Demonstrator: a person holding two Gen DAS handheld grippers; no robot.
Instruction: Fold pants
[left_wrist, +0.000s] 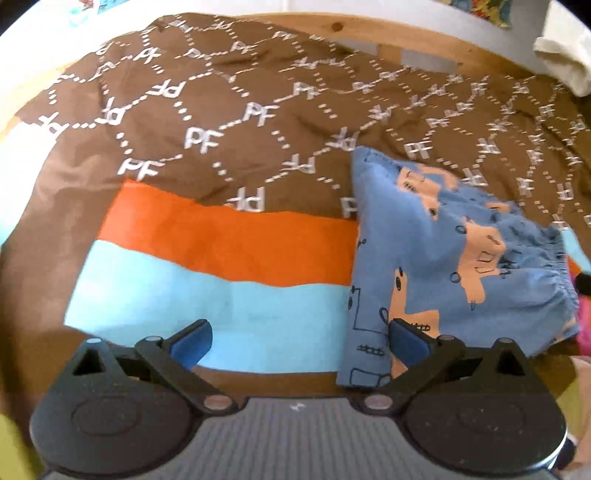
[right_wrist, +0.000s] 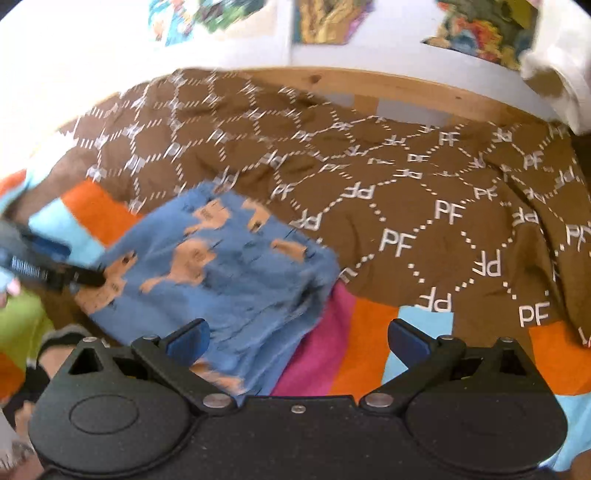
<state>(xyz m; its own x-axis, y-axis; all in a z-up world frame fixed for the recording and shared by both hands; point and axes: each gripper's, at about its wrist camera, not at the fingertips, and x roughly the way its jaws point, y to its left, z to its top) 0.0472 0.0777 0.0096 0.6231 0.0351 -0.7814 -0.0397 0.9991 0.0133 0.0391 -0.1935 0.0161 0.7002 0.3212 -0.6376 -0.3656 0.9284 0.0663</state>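
The blue pants (left_wrist: 436, 258) with orange animal prints lie folded on the bed, elastic waistband (left_wrist: 546, 273) to the right. They also show in the right wrist view (right_wrist: 221, 266), blurred. My left gripper (left_wrist: 299, 341) is open and empty, its right finger over the pants' near left edge. It also shows in the right wrist view (right_wrist: 51, 262) at the pants' left edge. My right gripper (right_wrist: 297, 341) is open and empty, its left finger over the pants' near edge, its right finger over the striped cover.
A brown blanket (left_wrist: 258, 110) with white PF lettering covers the far bed. A striped cover (left_wrist: 207, 266) in orange, light blue and pink lies under the pants. A wooden bed frame (right_wrist: 388, 86) and a white wall with pictures (right_wrist: 332, 18) stand behind.
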